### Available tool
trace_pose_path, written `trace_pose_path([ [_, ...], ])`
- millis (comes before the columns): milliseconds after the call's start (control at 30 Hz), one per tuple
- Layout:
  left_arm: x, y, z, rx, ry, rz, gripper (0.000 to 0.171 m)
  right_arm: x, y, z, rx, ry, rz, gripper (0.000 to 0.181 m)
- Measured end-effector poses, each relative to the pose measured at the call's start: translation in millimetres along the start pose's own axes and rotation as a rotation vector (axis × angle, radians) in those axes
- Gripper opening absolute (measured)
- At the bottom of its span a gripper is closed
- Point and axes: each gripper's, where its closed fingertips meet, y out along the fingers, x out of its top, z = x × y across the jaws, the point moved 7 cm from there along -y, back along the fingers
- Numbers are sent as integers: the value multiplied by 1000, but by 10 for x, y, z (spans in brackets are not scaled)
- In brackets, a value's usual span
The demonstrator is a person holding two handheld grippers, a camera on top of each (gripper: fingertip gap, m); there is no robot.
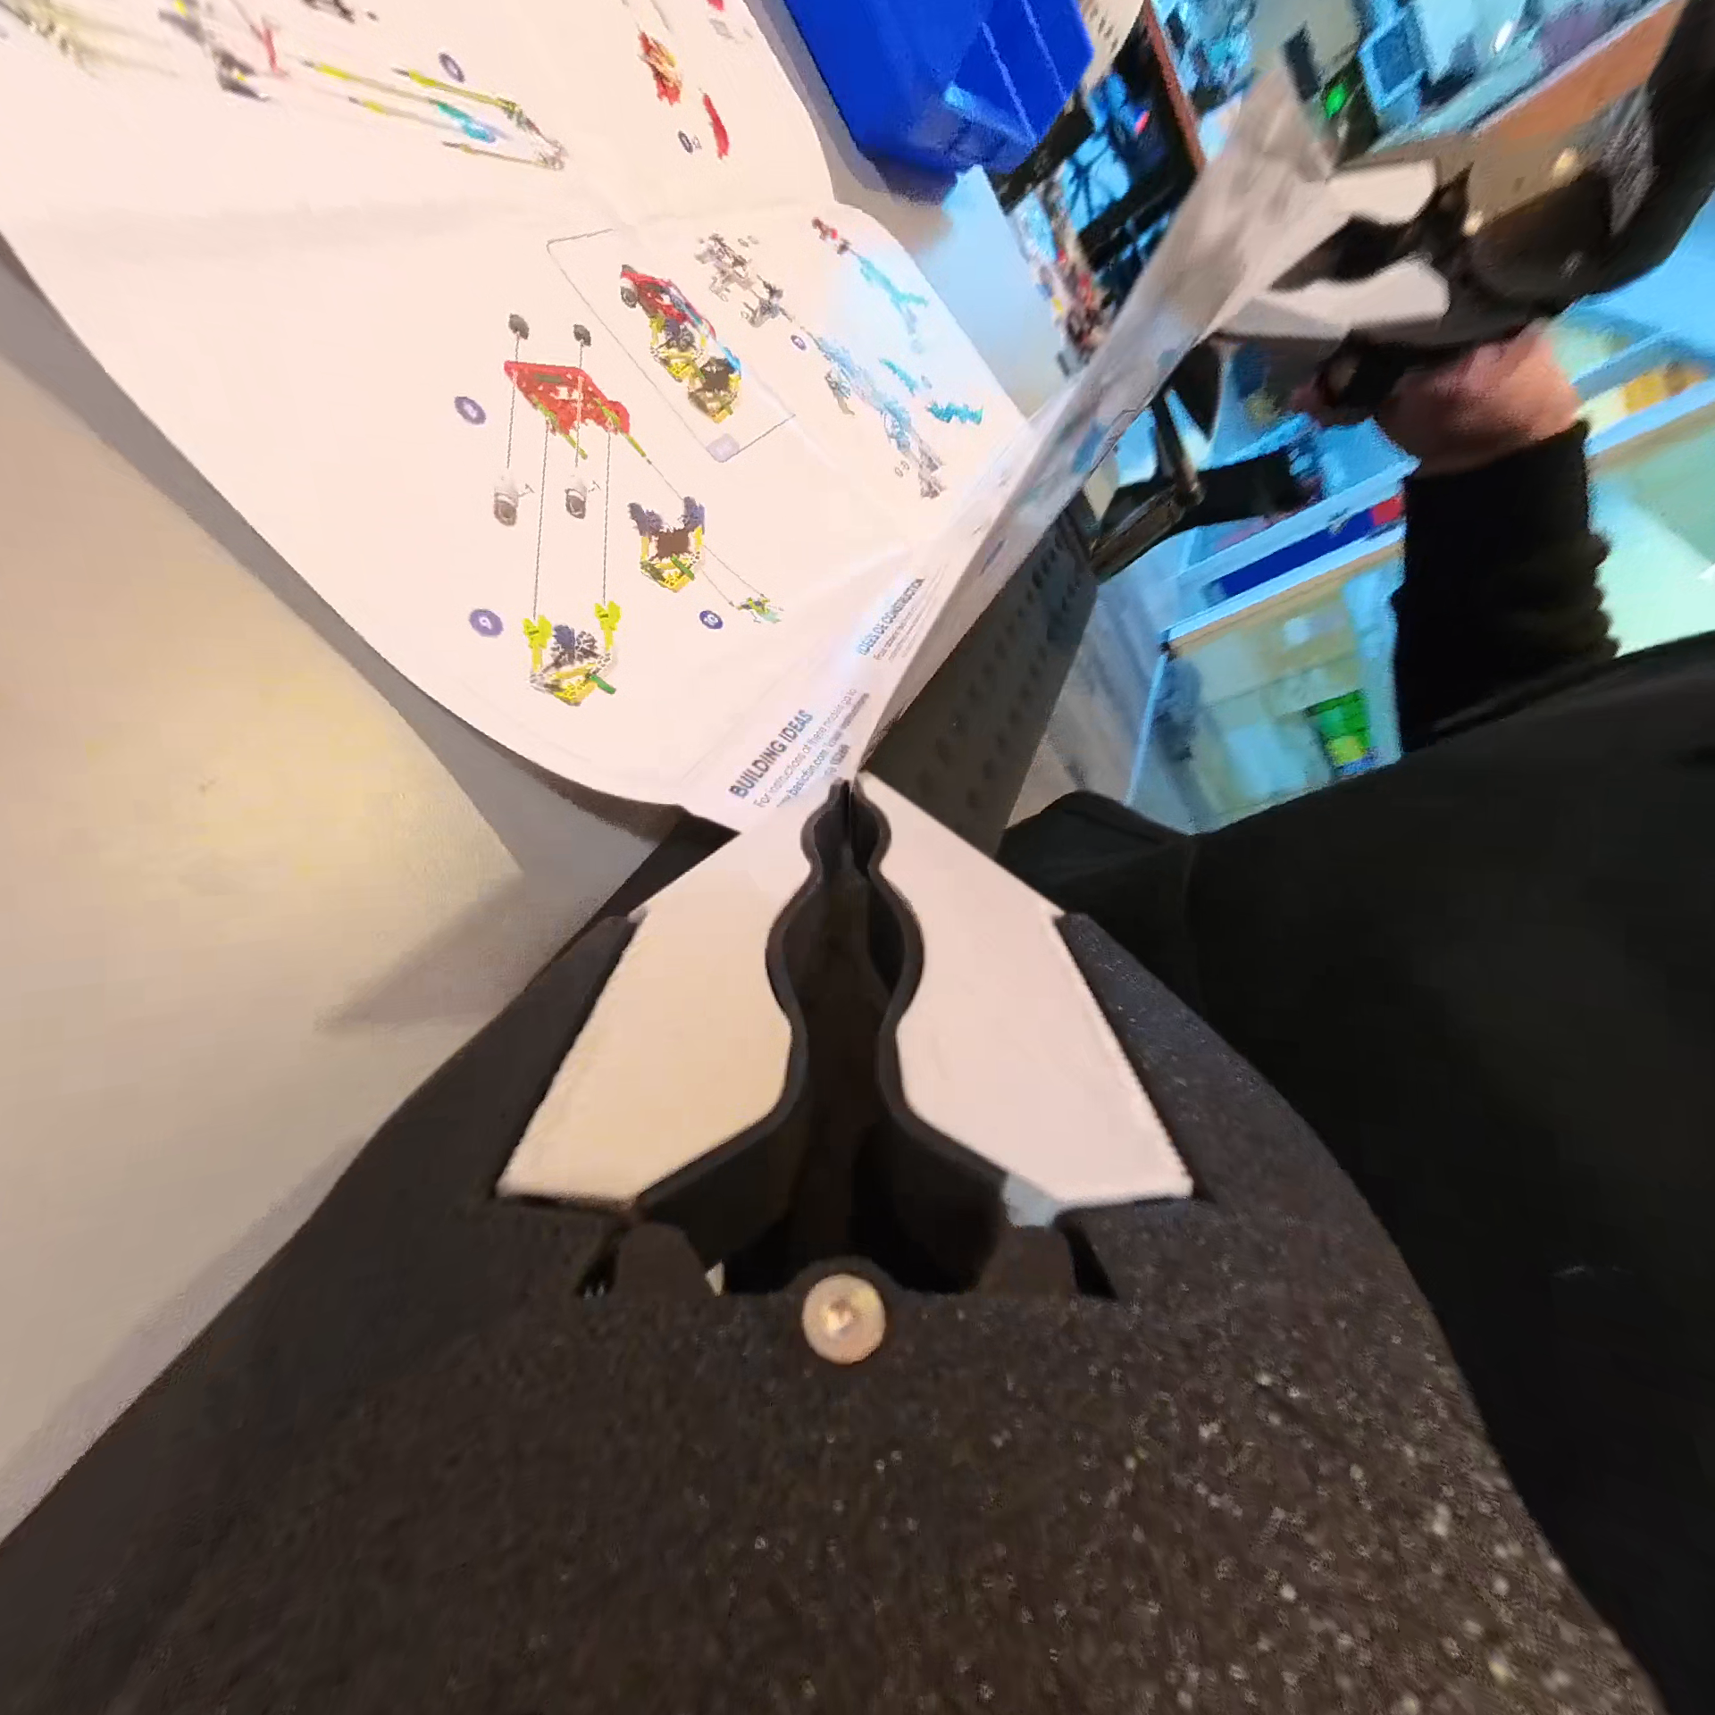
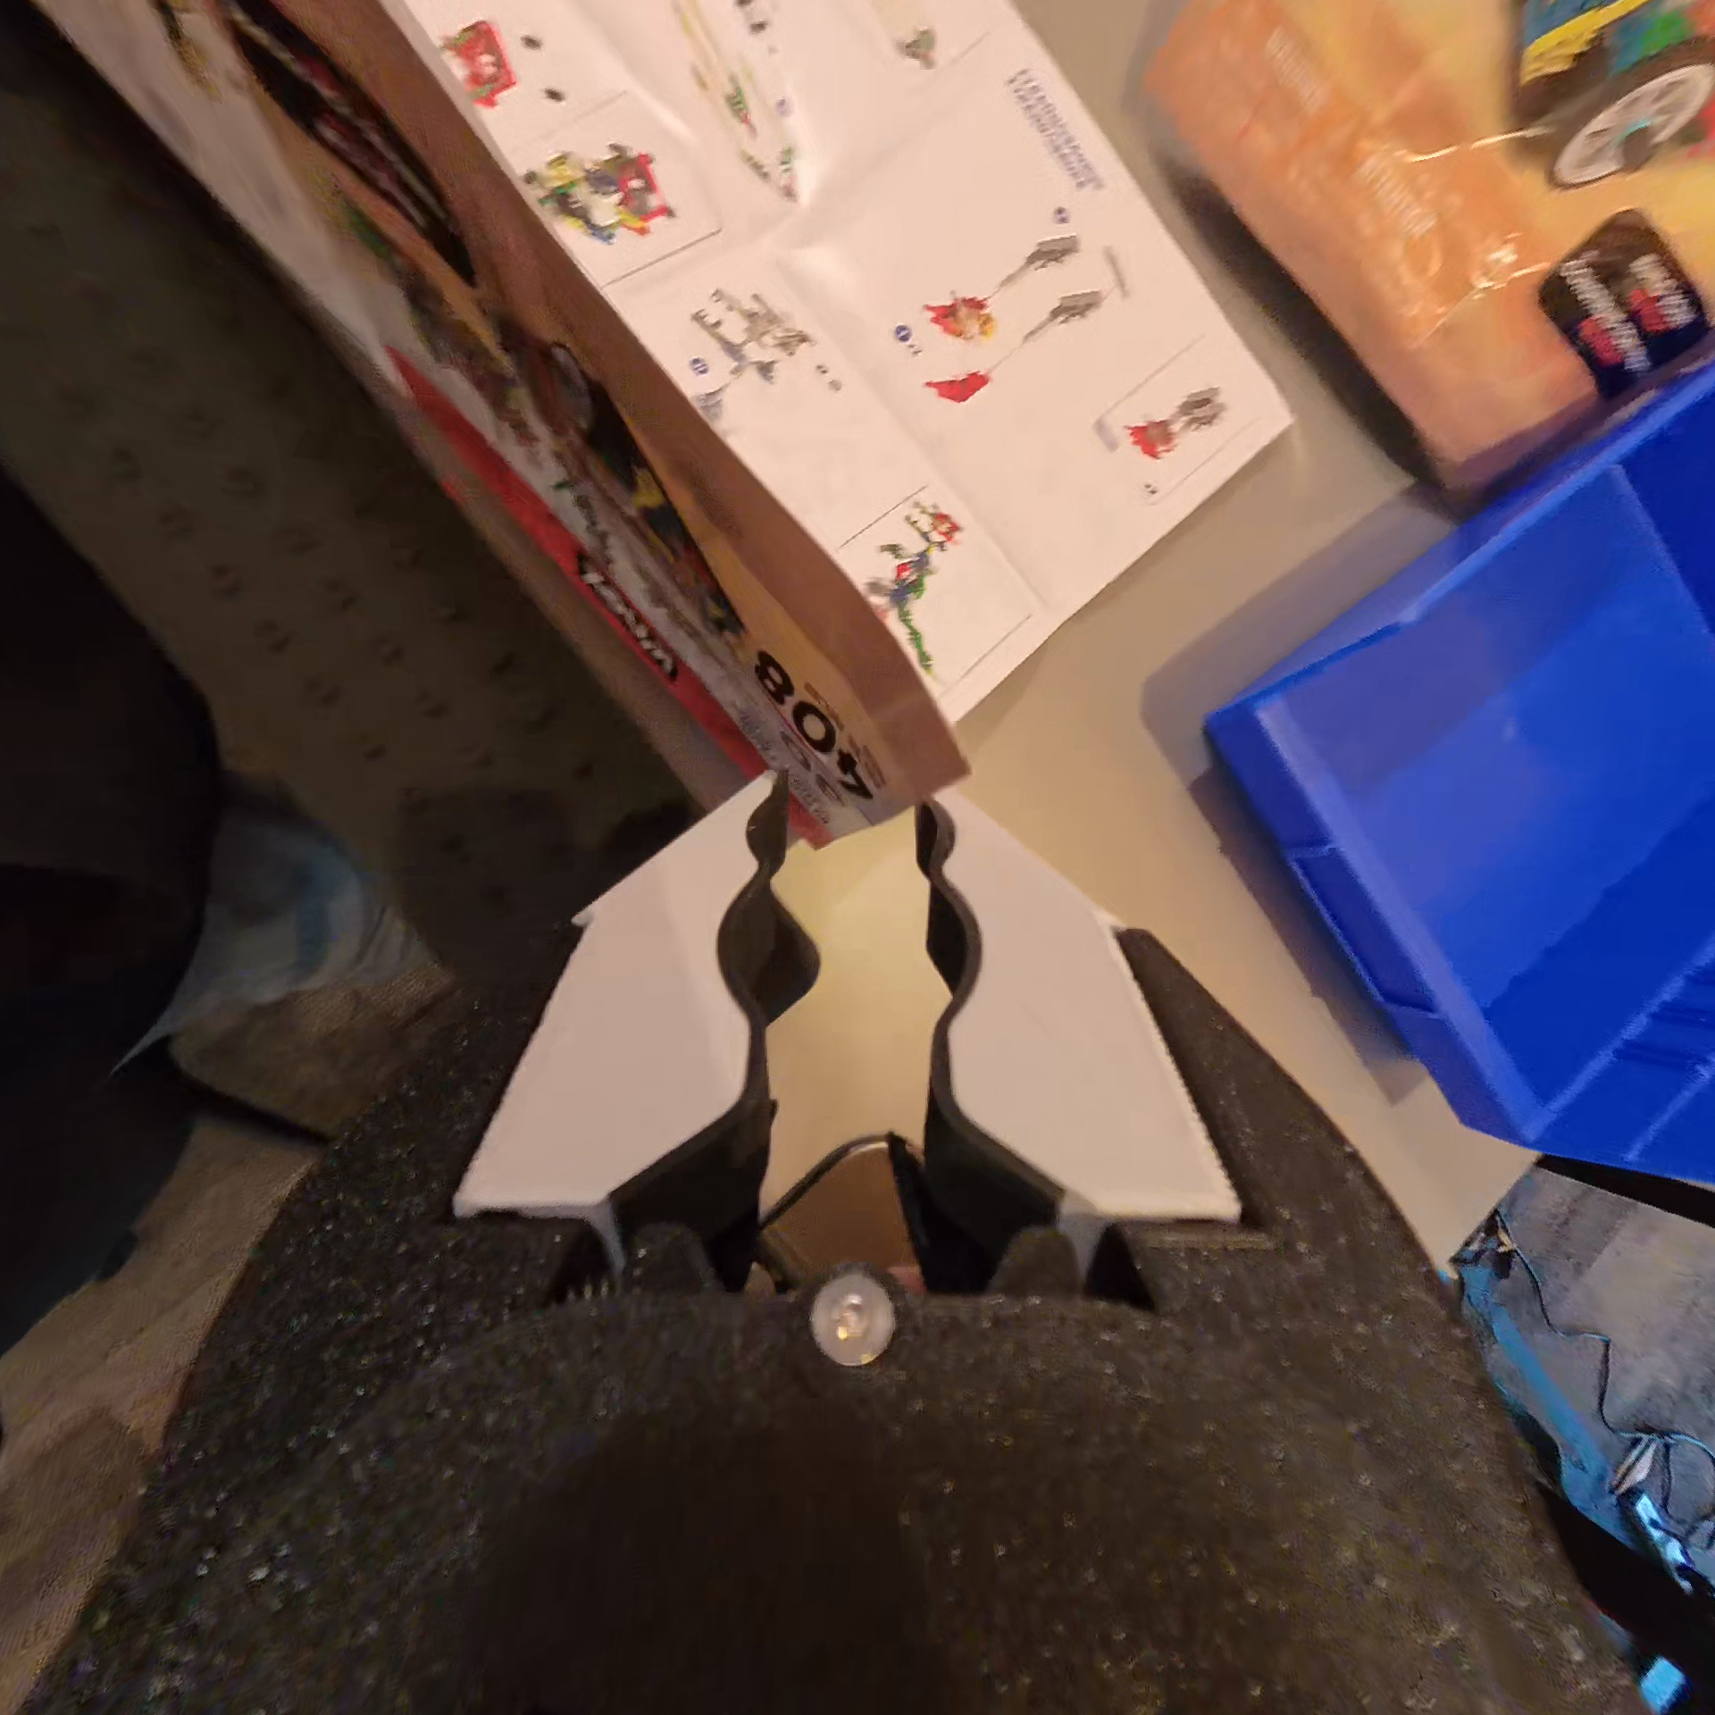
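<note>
Left hand-held gripper (image 1: 843,798) pinches a white, creased instruction sheet (image 1: 594,445) printed with colourful toy models; right hand-held gripper (image 2: 849,807) gapes narrowly around its lifted corner, frame centre.

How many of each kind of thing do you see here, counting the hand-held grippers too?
Grippers: 2, the left gripper and the right gripper
Printed instruction sheet: 1
Blue plastic bin: 1
Orange toy box: 1
Total: 5
</note>
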Motion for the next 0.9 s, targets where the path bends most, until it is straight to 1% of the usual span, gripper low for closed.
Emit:
trace_pose_path([
  [67,12,-15,26,-24,-48,-28,0,7,50,-24,11,46,-31,36],
  [133,15,-20,51,-20,-77,-36,0,-3,95,-50,28,100,-72,38],
  [200,10,-12,45,-31,-71,-28,0,-25,145,-64,74,168,-117,47],
  [233,14,-11,45,-26,-66,-28,0,-52,182,-88,80,202,-123,48],
  [333,-10,8,112,-1,-111,8,0,-131,314,-123,71,238,-108,49],
  [433,-8,17,197,-19,-217,-13,0,-136,455,-88,88,224,-114,46],
  [600,-15,28,331,-1,-353,-5,0,-37,666,-141,60,231,-155,43],
  [700,21,15,397,27,-403,-23,1,-1,789,-214,31,244,-139,39],
  [767,48,19,425,50,-407,-28,3,-9,901,-243,14,247,-113,39],
  [867,112,20,455,77,-407,-64,16,-90,1099,-264,-8,248,-53,36],
  [900,123,20,469,87,-410,-66,18,-129,1159,-275,-14,257,-30,31],
])
